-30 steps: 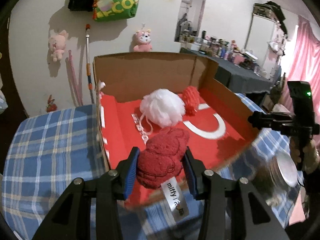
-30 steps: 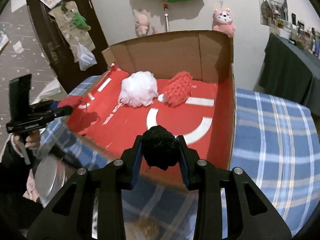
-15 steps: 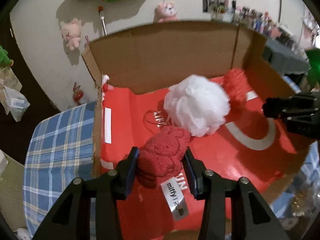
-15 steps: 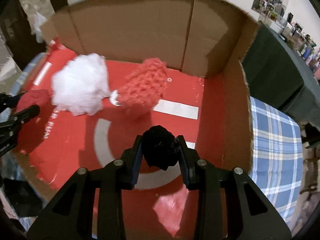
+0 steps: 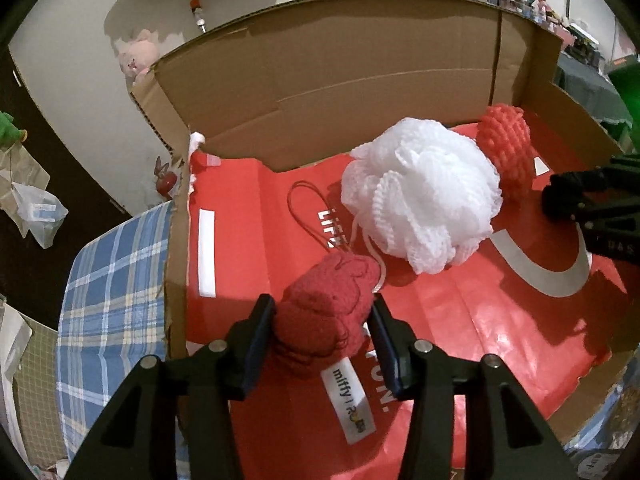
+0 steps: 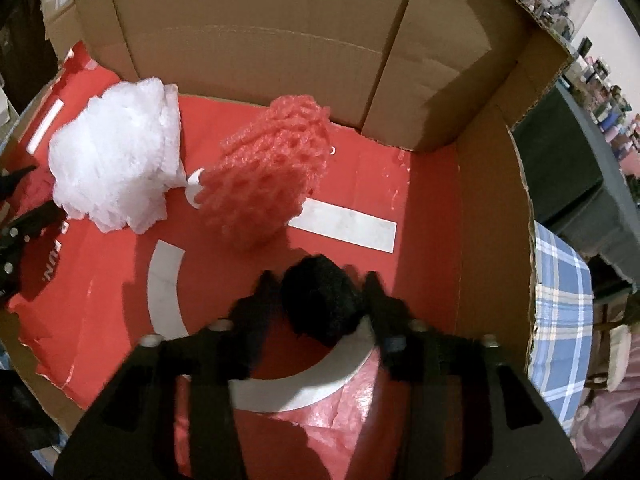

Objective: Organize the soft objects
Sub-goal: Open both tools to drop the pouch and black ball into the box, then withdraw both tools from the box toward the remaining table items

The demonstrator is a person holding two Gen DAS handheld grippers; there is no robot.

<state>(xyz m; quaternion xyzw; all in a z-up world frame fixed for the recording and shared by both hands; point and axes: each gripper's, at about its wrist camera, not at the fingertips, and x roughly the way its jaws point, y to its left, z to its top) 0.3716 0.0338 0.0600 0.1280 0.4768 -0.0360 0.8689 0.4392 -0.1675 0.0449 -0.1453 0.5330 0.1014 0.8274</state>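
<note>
Item 1, red knitted soft toy [image 5: 328,312]: sits between the jaws of the left gripper [image 5: 324,336], low over the red liner near the left wall of the cardboard box [image 5: 360,92]. Its long axis runs along the gripper's line, with the far end toward the back wall of the box and the white sewn label [image 5: 352,404], printed "miffy", trailing toward the camera. The left jaws have just been opening; the right pad stands just off the toy, the left pad seems to touch its side, and whether either presses cannot be told.

Item 2, black fuzzy ball [image 6: 320,300]: roundish, no clear long axis. It sits between the jaws of the right gripper [image 6: 320,304], over the white curved marking on the box floor, nearer the right wall of the box. These jaws have just been opening and are blurred; a sliver of gap shows on the right side of the ball.

Item 3, white mesh bath puff [image 5: 420,196]: lies on the box floor, just beyond the red toy, its cord reaching toward it.

Item 4, red netted puff [image 6: 268,176]: on the box floor, touching the white puff, tapering toward it, close to the back wall.

Item 5, blue plaid cloth [image 5: 116,292]: lies under the box and shows outside its left wall.
</note>
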